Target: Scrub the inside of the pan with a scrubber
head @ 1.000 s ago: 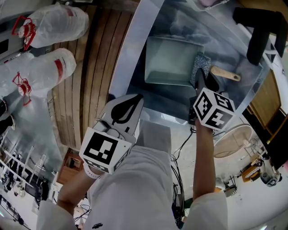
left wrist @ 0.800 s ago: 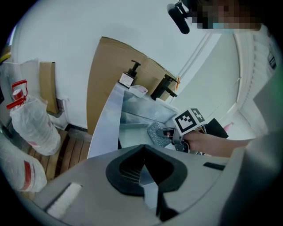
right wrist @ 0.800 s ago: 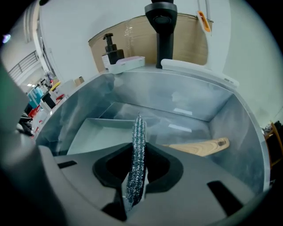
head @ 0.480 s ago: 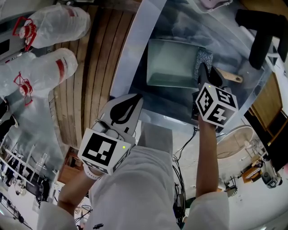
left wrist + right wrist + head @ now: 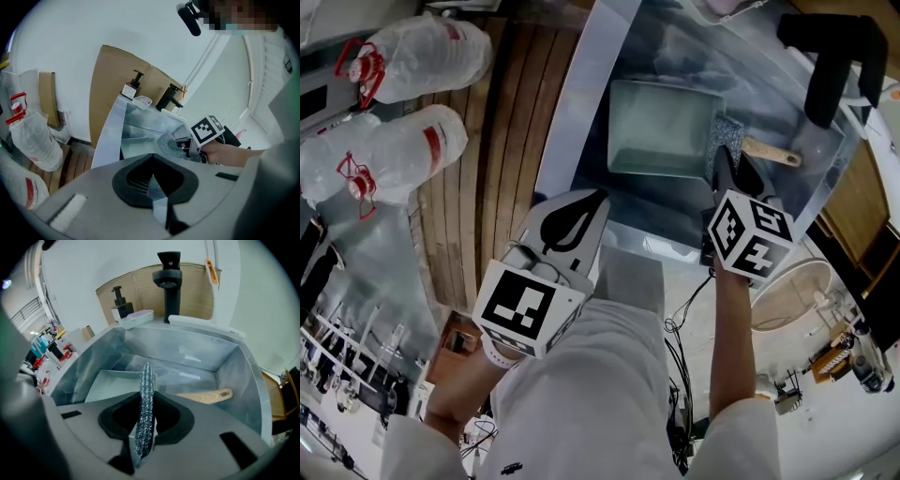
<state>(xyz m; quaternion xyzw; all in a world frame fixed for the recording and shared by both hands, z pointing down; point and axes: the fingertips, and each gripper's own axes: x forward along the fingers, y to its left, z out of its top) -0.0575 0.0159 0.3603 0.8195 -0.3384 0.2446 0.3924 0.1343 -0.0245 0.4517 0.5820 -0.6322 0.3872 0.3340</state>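
A pale green rectangular pan [image 5: 661, 127] lies in the steel sink [image 5: 581, 103], its wooden handle [image 5: 769, 152] pointing right. My right gripper [image 5: 724, 161] is shut on a silvery steel-wool scrubber [image 5: 724, 137], which it holds on edge over the pan's right end beside the handle. In the right gripper view the scrubber [image 5: 146, 394] stands upright between the jaws, with the pan [image 5: 115, 383] and the handle [image 5: 206, 396] below and beyond it. My left gripper [image 5: 579, 204] stays outside the sink's near rim, shut and empty; its view shows its own tips [image 5: 152, 158] and the scrubber [image 5: 168, 141].
A black faucet [image 5: 168, 280] stands at the sink's back rim, with a soap dispenser [image 5: 123, 305] and a pink-topped dish [image 5: 138, 315] to its left. Clear plastic bags [image 5: 403, 150] lie on the wooden slat floor left of the sink. A white bucket [image 5: 787, 295] sits at right.
The right gripper with the scrubber has shifted only slightly beside the pan's right end. The left gripper has hardly moved.
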